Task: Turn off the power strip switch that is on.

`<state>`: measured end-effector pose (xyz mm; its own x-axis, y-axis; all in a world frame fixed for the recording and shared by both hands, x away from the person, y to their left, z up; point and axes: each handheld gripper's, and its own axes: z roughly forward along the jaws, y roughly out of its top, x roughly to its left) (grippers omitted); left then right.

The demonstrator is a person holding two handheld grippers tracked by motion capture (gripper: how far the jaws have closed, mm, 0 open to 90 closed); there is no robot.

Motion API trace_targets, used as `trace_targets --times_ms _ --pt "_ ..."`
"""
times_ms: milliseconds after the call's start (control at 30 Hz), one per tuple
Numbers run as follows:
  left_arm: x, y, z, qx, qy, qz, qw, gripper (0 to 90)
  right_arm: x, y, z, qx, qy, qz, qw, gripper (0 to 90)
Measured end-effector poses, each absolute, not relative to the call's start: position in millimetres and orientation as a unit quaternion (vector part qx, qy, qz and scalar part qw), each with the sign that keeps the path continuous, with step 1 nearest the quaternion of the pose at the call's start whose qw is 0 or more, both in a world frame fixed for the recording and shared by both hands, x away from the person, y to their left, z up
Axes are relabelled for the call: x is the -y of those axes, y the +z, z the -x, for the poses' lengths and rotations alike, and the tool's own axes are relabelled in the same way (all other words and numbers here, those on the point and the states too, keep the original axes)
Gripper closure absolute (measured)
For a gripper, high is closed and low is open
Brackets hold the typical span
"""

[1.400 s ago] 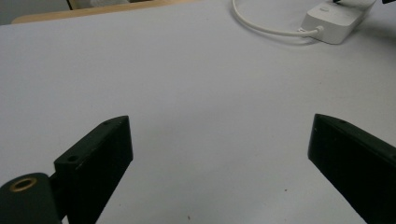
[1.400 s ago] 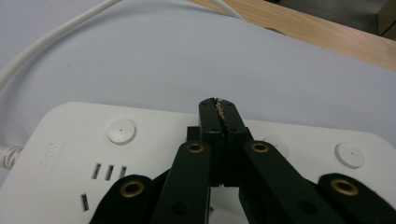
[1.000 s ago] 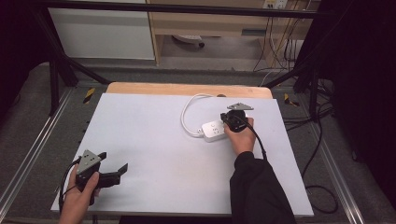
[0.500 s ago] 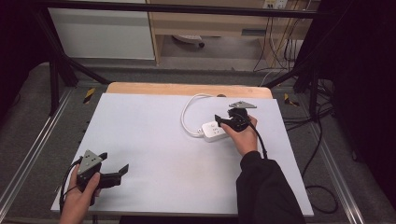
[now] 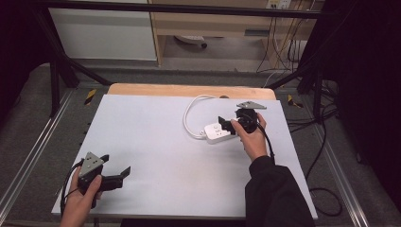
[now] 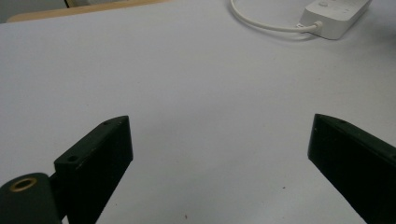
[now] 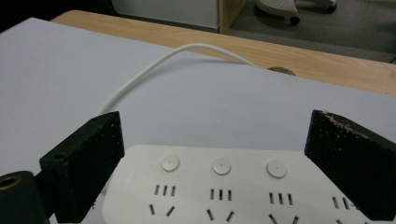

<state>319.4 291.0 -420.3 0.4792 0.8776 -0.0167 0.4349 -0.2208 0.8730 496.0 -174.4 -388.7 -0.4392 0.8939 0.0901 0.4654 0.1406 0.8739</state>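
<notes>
A white power strip [image 5: 216,133] lies flat on the white table cover [image 5: 156,142], right of centre, and its white cable [image 5: 188,113] loops away toward the back. My right gripper [image 5: 226,125] hangs open just over the strip's right end, jaws pointing left. In the right gripper view the strip [image 7: 243,191] shows round buttons and socket slots, and my right gripper [image 7: 212,135] has one black jaw on each side of it, neither touching. My left gripper [image 5: 118,174] rests open near the front left corner. In its own view my left gripper [image 6: 219,123] holds nothing, with the strip [image 6: 336,16] far ahead.
A wooden table edge [image 5: 189,90] runs along the back beyond the white cover. A black metal frame [image 5: 61,71] surrounds the table. Dark cables [image 5: 326,142] trail on the floor at the right. A bare stretch of cover lies between the two grippers.
The right hand has shifted slightly and turned its gripper, so the jaws now reach left over the strip's end. The left gripper has stayed in place.
</notes>
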Motion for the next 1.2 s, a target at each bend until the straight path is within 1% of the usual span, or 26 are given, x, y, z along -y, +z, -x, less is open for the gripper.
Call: trace_targets --times_ms 133,233,367,600,633,867,1100,1167,1200 --pt "-290.7 -420.5 -319.4 -0.443 0.249 -0.741 0.440 6.4 173.4 -377.3 -486.9 -0.716 0.467 -0.463 0.234 4.6" --pt "-290.3 -420.4 -319.3 -0.441 0.249 -0.741 0.441 6.4 175.2 -369.9 -479.9 -0.714 0.474 -0.465 0.223 4.3" --pt "-290.6 -420.3 -319.1 -0.442 0.249 -0.740 0.442 6.4 179.7 -359.7 -468.8 -0.710 0.483 -0.460 0.225 4.2" --pt "-291.1 -420.7 -319.6 -0.443 0.249 -0.741 0.439 6.4 192.0 -345.3 -449.7 -0.705 0.492 -0.448 0.244 3.7" --pt "-291.0 -420.9 -319.6 -0.443 0.249 -0.741 0.438 6.4 196.0 -343.1 -443.1 -0.706 0.491 -0.441 0.256 3.7" --pt "-290.8 -419.9 -318.9 -0.442 0.250 -0.738 0.443 6.4 205.9 -344.7 -423.7 -0.713 0.491 -0.422 0.269 4.0" --pt "-291.1 -419.0 -318.1 -0.440 0.254 -0.736 0.447 6.4 218.5 -352.4 -397.4 -0.710 0.503 -0.418 0.260 5.1" --pt "-290.9 -417.9 -317.7 -0.435 0.254 -0.735 0.454 6.3 226.1 -355.7 -385.1 -0.709 0.500 -0.420 0.266 5.1" --pt "-290.8 -417.5 -317.5 -0.434 0.255 -0.734 0.455 6.3 226.1 -355.7 -385.1 -0.709 0.500 -0.420 0.266 5.1"
